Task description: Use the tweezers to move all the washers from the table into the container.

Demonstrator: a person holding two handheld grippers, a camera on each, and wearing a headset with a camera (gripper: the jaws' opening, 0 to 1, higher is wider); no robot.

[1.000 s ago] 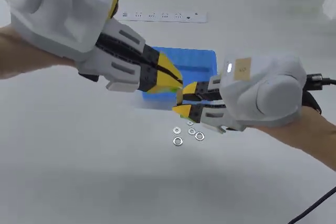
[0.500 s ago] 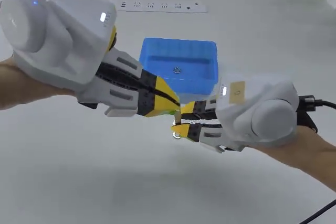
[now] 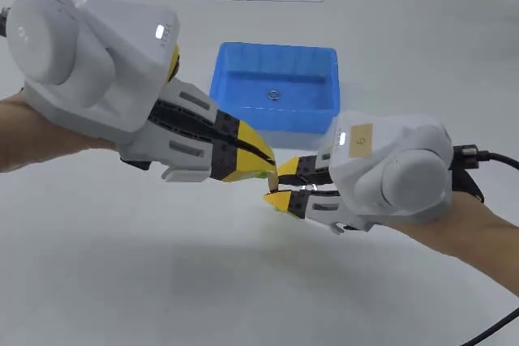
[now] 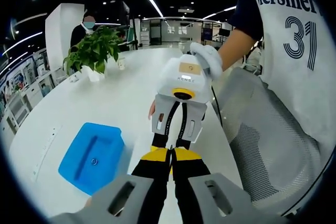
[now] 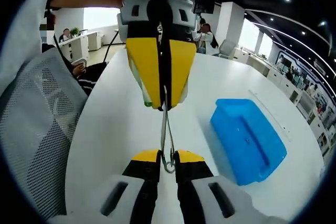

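Tweezers (image 5: 165, 129) run straight from my left gripper (image 5: 160, 104), clenched on their handle, to my right gripper (image 5: 168, 154), squeezing their tips around a washer (image 5: 168, 168), while the blue container (image 3: 243, 116) lies just beyond both on the tabletop (image 3: 122, 273).

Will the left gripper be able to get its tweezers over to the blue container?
Probably yes. The left gripper holds the tweezers close to the open-topped blue container, and nothing stands between them.
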